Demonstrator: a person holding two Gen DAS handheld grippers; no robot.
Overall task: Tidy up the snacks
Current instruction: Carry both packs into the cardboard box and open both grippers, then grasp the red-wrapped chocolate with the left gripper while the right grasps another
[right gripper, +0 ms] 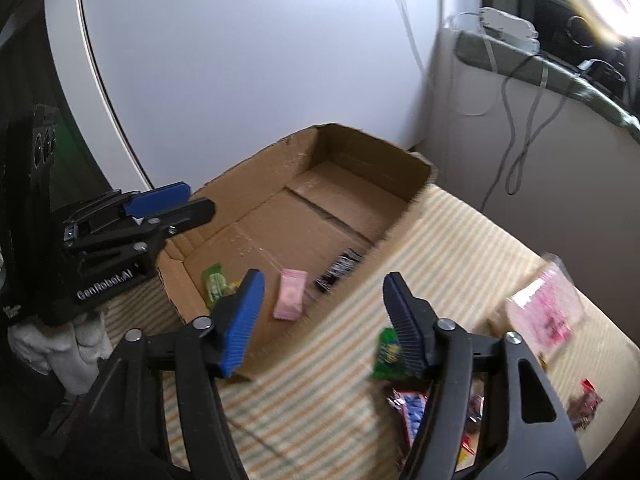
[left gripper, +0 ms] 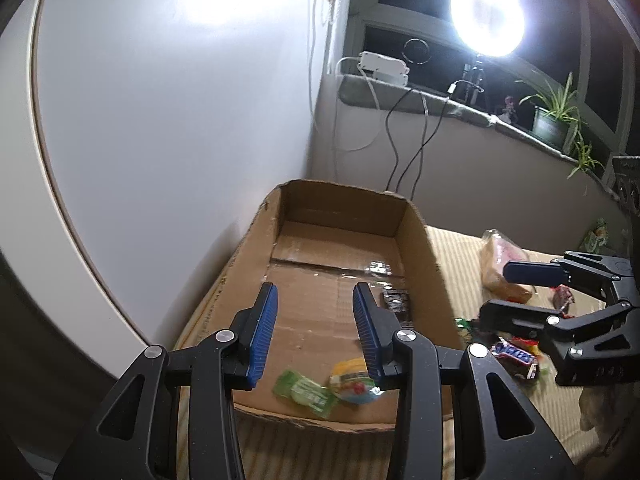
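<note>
An open cardboard box (left gripper: pixel 424 264) (right gripper: pixel 360 152) lies on a striped cloth (right gripper: pixel 320 380). In it are a green packet (left gripper: pixel 304 390) (right gripper: pixel 214 286), a yellow and blue packet (left gripper: pixel 354 380), a pink packet (right gripper: pixel 290 294) and black and silver packets (left gripper: pixel 396 300) (right gripper: pixel 340 272). My left gripper (left gripper: pixel 316 300) (right gripper: pixel 200 202) hangs over the box's near end, open and empty. My right gripper (right gripper: pixel 324 284) (left gripper: pixel 496 292) is open over the box's right wall with nothing between its fingers. To the right, loose snacks lie on the cloth: a Snickers bar (left gripper: pixel 514 354), a green packet (right gripper: pixel 388 354), a red packet (right gripper: pixel 588 396).
A bagged bread or pastry (left gripper: pixel 504 268) (right gripper: pixel 548 312) lies on the cloth at the far right. A white wall rises behind the box. On the window sill (left gripper: pixel 460 106) stand a bright ring light (left gripper: pixel 486 20), a potted plant (left gripper: pixel 556 120) and a white power strip (left gripper: pixel 384 66) with hanging cables.
</note>
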